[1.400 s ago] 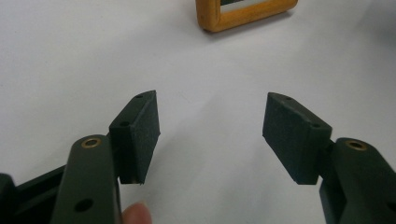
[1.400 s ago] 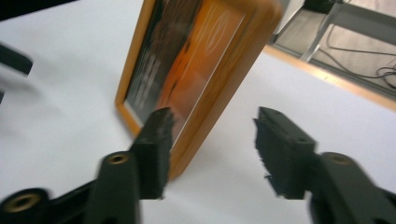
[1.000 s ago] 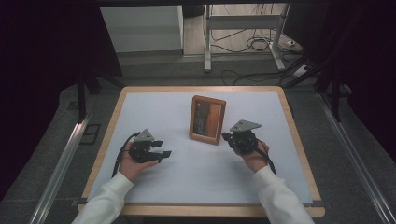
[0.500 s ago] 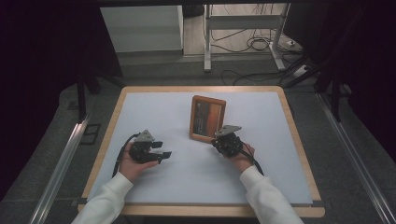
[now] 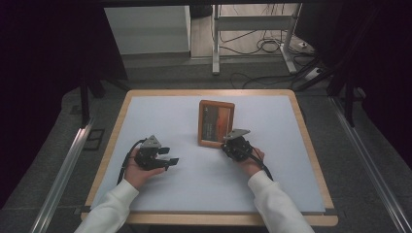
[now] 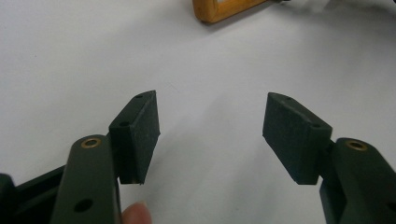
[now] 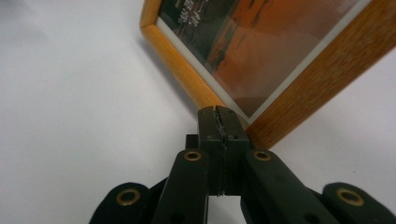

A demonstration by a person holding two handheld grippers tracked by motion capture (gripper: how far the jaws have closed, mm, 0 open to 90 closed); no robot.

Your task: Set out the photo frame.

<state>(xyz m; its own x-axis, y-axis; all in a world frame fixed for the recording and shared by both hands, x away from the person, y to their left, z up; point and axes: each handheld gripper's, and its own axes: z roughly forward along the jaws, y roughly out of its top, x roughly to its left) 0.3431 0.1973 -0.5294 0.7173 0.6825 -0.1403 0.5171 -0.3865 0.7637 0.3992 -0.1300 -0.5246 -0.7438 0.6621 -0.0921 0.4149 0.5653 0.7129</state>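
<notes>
My right tongs [image 7: 219, 112] were pinched fully shut with nothing in them, tips right at the bottom corner of the wooden picture frame [image 5: 216, 122]. It stood mid-tabletop [image 5: 160, 116]. Left tongs [image 6: 210, 133] sat wide open and empty, well off to the left.

Upright wooden picture frame [image 5: 216, 123], mid-table

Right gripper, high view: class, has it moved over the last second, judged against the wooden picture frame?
Yes. The right gripper has moved leftward, from beside the right edge of the wooden picture frame to its near right corner, jaws shut.
</notes>
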